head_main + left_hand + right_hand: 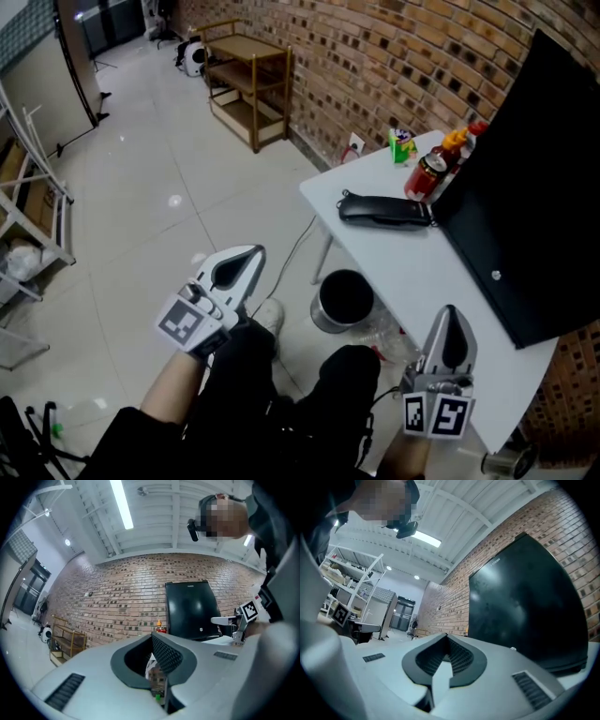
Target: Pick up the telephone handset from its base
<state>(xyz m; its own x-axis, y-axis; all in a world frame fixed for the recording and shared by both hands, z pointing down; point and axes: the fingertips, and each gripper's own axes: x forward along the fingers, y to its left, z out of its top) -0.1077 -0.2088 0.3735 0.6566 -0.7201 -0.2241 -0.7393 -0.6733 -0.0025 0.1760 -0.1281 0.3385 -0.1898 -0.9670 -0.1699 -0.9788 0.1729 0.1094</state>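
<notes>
The black telephone handset (384,210) lies on its base near the far left edge of the white table (427,281). My left gripper (246,255) is over the floor and my knees, well to the left of the table and short of the phone, jaws shut on nothing. My right gripper (448,315) hovers at the table's near edge, also shut and empty, a good way in front of the handset. In the left gripper view the shut jaws (158,674) point at the brick wall. The right gripper view has its closed jaws (444,660) facing the black panel (525,602).
A large black panel (525,187) leans against the brick wall on the table's right side. Sauce bottles (433,171) and a green carton (402,145) stand behind the phone. A black bin (344,298) sits under the table. A wooden shelf (248,89) stands by the wall.
</notes>
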